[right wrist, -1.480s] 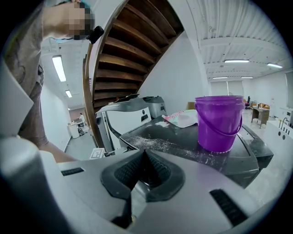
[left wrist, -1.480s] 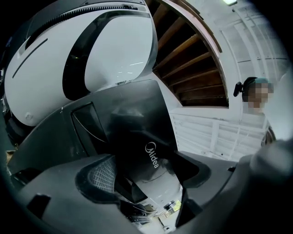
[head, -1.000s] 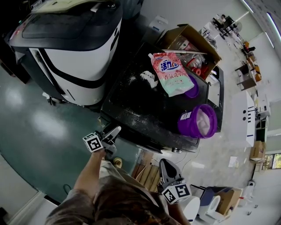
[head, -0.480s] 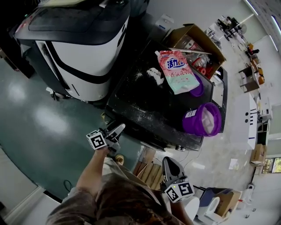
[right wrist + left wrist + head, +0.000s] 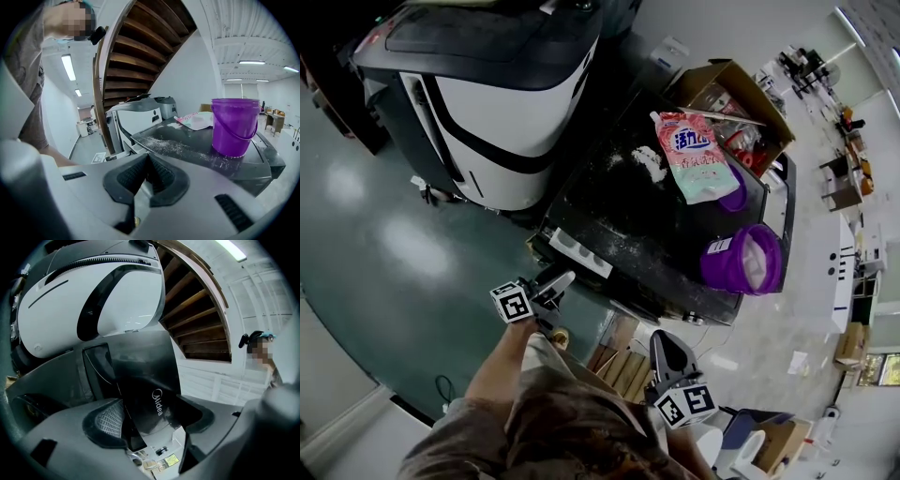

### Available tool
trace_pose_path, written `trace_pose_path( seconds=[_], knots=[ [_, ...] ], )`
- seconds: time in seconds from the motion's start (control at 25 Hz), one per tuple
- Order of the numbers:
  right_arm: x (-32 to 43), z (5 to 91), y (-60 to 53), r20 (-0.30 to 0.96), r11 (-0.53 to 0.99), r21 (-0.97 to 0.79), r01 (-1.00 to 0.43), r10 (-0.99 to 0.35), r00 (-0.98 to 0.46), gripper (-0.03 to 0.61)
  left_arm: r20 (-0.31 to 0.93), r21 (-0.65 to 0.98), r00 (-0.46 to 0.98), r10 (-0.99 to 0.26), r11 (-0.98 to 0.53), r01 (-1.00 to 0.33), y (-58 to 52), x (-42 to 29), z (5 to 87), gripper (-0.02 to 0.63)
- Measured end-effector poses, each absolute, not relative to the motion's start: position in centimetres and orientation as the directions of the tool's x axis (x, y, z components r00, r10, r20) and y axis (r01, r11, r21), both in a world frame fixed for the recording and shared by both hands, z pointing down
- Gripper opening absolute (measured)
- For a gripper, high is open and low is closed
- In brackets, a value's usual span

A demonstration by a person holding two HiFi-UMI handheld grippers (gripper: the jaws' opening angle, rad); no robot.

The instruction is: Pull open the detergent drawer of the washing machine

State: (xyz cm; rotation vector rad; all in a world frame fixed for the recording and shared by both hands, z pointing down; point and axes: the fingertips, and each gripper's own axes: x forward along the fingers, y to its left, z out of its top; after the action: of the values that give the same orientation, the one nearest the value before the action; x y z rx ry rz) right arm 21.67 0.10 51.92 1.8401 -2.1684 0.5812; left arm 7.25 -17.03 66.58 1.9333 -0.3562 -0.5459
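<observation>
The dark washing machine (image 5: 656,216) fills the middle of the head view. Its detergent drawer (image 5: 581,253) sticks out of the front left corner, white compartments showing. My left gripper (image 5: 561,279) is at the drawer's outer end. In the left gripper view the dark drawer front (image 5: 150,394), marked Midea, stands between the jaws, and my left gripper (image 5: 150,425) is shut on it. My right gripper (image 5: 662,345) hangs lower, away from the machine, near my body. Seen from its own camera, my right gripper (image 5: 146,174) is shut, pads together, with nothing held.
On the machine's top stand a purple bucket (image 5: 741,260), a pink detergent pouch (image 5: 703,155) and spilled white powder (image 5: 649,164). A cardboard box (image 5: 731,84) sits behind. A large white and black appliance (image 5: 497,103) stands to the left. A wooden pallet (image 5: 619,361) lies below.
The drawer has slid out of the machine with my left gripper on it; its white inside now shows. The head view has shifted slightly. The right gripper has stayed in place.
</observation>
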Motion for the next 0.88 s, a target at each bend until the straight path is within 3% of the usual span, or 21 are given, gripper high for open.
trace_pose_path(
  seconds=[0.88],
  knots=[
    [18.3,52.2,-1.1,0.417,0.234,-0.162,-0.959,-0.864,-0.282,0.003,-0.22,0.918,0.844,-0.49,-0.396,0.009,-12.3,3.5,66.2,0.353]
  ],
)
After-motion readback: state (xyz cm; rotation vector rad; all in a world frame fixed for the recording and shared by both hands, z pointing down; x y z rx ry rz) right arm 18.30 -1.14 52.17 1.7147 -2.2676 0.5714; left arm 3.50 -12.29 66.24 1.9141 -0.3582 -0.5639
